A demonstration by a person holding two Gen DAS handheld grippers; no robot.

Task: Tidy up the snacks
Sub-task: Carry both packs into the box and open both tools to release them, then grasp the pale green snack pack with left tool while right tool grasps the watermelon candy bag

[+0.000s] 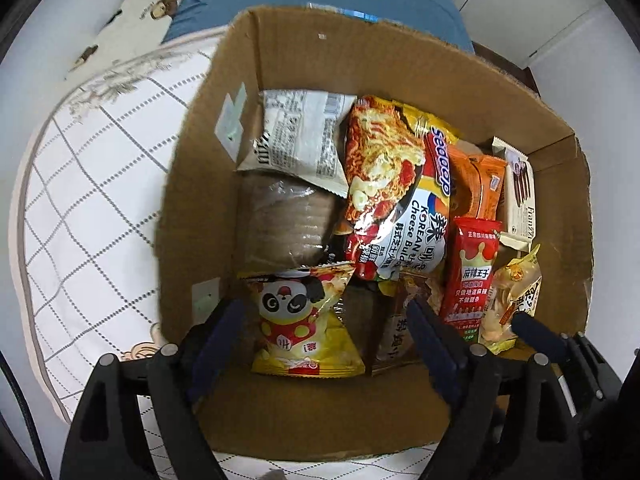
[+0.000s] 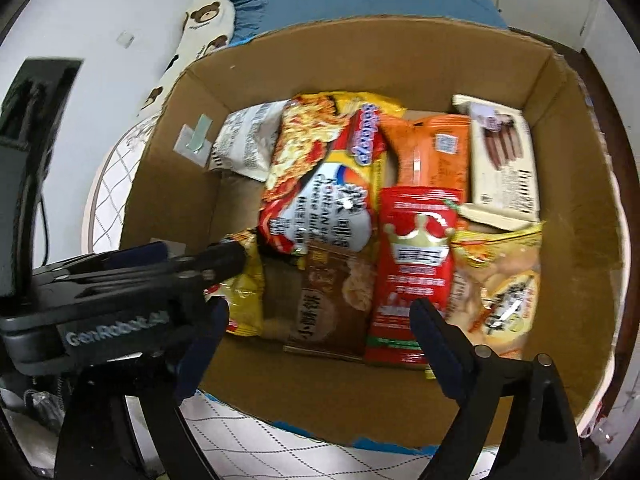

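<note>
Your left gripper hovers with jaws wide over the yellow panda snack bag, at the near left of the cardboard box. Your right gripper hangs wide open above the red crown packet beside the Sedaap noodle pack.
</note>
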